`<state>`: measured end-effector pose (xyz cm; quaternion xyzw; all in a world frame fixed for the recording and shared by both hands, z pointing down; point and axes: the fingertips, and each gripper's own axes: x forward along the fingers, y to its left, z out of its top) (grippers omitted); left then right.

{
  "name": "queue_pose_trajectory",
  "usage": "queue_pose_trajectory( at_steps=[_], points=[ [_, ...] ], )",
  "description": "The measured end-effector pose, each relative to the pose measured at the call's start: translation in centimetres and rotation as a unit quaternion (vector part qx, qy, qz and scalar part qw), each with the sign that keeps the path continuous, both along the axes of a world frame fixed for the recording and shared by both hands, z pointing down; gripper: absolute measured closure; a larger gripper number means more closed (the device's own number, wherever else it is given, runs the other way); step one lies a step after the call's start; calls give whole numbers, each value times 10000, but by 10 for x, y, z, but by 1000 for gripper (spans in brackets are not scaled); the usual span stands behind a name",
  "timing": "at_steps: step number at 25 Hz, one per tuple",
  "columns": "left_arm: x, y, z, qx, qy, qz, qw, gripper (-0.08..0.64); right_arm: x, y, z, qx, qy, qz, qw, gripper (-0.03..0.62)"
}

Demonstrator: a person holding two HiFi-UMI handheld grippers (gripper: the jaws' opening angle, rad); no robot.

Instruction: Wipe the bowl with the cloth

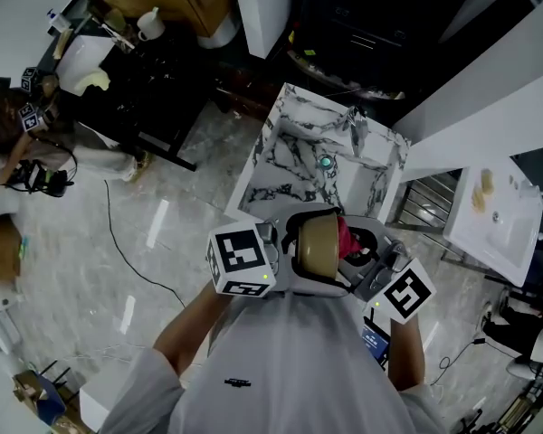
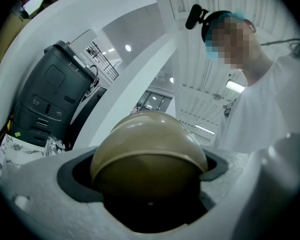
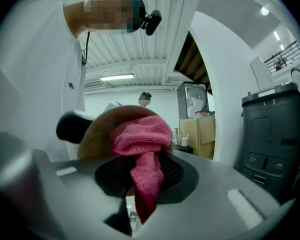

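Observation:
I hold a tan bowl (image 1: 315, 242) tipped on its side in front of my chest, its opening turned to the right. My left gripper (image 1: 299, 248) is shut on the bowl (image 2: 149, 156), which fills the space between its jaws. My right gripper (image 1: 362, 253) is shut on a pink cloth (image 1: 346, 238). In the right gripper view the bunched cloth (image 3: 141, 141) presses against the inside of the bowl (image 3: 96, 134), and a tail of it hangs down between the jaws. The bowl's inside is mostly hidden behind the cloth.
A marble-patterned sink (image 1: 290, 156) with a drain (image 1: 326, 162) and a faucet (image 1: 357, 130) lies just ahead, below the grippers. A white counter (image 1: 498, 220) stands to the right. A dark machine (image 2: 47, 101) stands beyond. Another person (image 1: 23, 143) is at far left.

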<state>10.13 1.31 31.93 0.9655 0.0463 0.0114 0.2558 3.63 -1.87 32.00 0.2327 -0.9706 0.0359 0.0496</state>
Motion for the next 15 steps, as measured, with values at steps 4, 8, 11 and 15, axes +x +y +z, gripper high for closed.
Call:
queue_pose_trajectory(
  at_steps=[4,8,11,15],
  points=[
    [-3,-5,-3,98,-35,-82,9999,11,-5,6,11,-81,424,-236,9988,500],
    [-4,-6,-4,4,46,-80,10000,11,-5,26,24,-246,786,-895,9926,500],
    [-3,-3,-3,-24,118,27,9999,11,-7,39,13,-401,290,-1321,9900,500],
    [1,5,-3,47,142,197,9997,8,-2,48,1,-375,15,-1725,9843,500]
  ],
)
